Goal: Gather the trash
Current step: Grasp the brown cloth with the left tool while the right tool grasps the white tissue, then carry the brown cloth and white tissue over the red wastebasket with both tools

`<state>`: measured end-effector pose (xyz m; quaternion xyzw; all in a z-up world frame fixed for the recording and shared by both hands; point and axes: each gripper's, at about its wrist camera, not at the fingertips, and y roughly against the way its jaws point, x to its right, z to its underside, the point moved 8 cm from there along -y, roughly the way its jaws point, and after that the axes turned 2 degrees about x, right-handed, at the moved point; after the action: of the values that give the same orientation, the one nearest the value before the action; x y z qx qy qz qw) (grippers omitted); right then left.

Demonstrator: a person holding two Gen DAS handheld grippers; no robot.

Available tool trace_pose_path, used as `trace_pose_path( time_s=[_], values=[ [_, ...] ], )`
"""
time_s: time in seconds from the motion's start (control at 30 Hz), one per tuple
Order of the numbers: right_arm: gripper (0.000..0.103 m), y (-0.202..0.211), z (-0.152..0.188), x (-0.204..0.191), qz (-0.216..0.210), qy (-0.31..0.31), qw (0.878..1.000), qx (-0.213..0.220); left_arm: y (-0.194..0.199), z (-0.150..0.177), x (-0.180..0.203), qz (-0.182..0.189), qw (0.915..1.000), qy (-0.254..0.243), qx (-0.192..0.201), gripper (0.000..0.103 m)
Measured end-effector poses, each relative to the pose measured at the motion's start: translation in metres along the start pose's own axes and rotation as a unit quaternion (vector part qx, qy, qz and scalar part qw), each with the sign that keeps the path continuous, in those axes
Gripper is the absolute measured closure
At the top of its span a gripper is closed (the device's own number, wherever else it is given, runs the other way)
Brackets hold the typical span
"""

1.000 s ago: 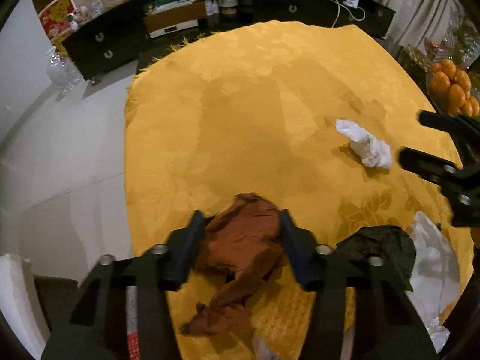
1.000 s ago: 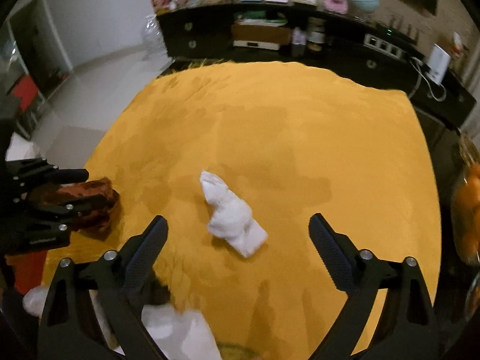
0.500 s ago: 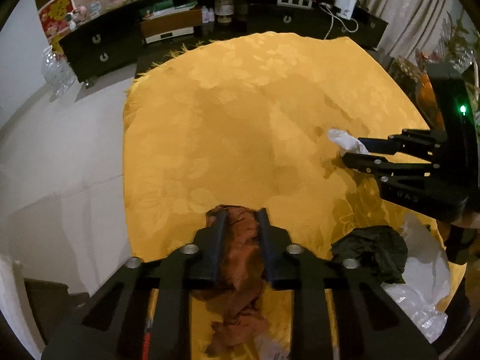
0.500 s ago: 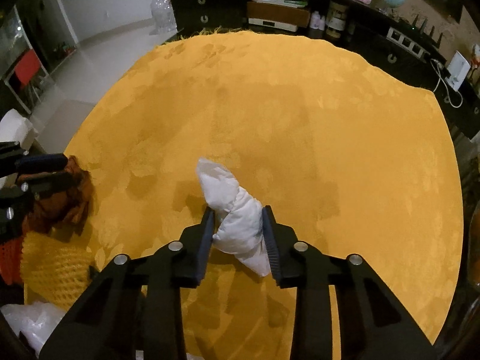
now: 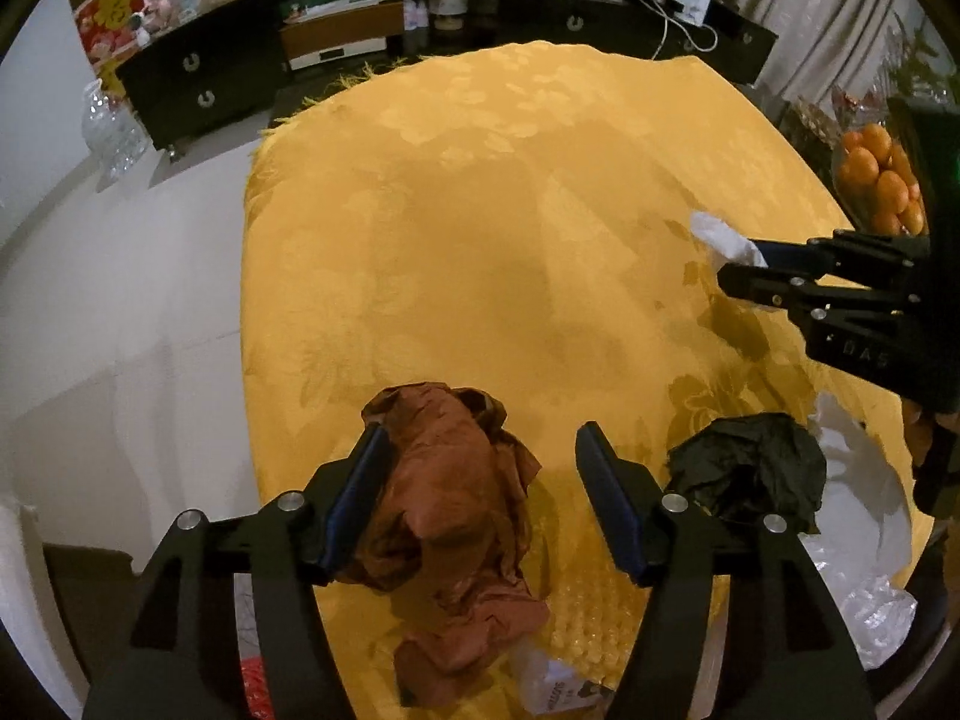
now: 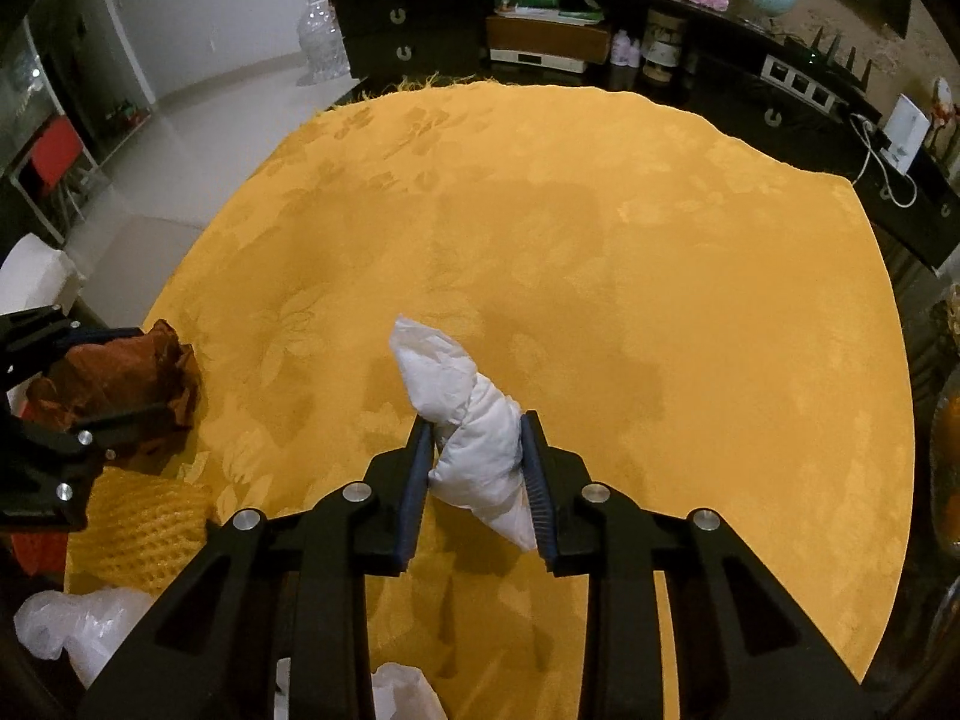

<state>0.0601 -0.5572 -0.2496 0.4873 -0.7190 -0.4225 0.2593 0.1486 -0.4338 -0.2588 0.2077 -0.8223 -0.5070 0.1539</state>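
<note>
Both grippers work: right gripper point(image 6: 477, 468) pinches white tissue point(image 6: 465, 420); left gripper point(image 5: 480, 480), jaws just opening, straddles brown paper point(image 5: 450, 504).

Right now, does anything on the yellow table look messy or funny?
Yes. Crumpled brown paper lies loose between the left gripper's just-opened jaws. A black wad sits beside it. The right gripper pinches a white tissue.

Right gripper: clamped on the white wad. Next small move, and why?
Probably lift it clear. The right gripper pinches the white tissue wad between both pads, while the wad seems to rest on the yellow tablecloth. Raising it avoids dragging the cloth.
</note>
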Motion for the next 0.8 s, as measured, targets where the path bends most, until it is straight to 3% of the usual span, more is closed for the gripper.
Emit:
trace_pose_path(
  time_s=[0.03, 0.13, 0.17, 0.37, 0.5, 0.8],
  values=[
    [0.074, 0.0, 0.0, 0.0, 0.0, 0.0, 1.0, 0.001, -0.001, 0.001, -0.001, 0.0, 1.0, 0.002, -0.001, 0.042],
    [0.074, 0.002, 0.0, -0.001, -0.002, -0.001, 1.0, 0.002, -0.004, 0.003, -0.004, -0.006, 1.0, 0.004, -0.005, 0.07],
    [0.074, 0.002, 0.0, -0.001, -0.002, -0.002, 1.0, 0.003, -0.004, 0.003, -0.006, -0.009, 0.9999, 0.004, -0.005, 0.072],
    [0.074, 0.015, -0.001, -0.002, -0.004, -0.016, 1.0, 0.017, 0.004, 0.006, -0.013, 0.008, 0.9995, 0.031, 0.005, 0.078],
    [0.074, 0.04, -0.006, -0.006, -0.004, -0.019, 0.999, 0.041, 0.029, 0.0, -0.018, 0.005, 0.9985, 0.042, 0.034, 0.078],
    [0.074, 0.124, -0.017, -0.018, 0.007, -0.034, 0.994, 0.107, 0.136, -0.008, -0.01, -0.029, 0.9908, 0.026, 0.13, 0.078]
  ],
)
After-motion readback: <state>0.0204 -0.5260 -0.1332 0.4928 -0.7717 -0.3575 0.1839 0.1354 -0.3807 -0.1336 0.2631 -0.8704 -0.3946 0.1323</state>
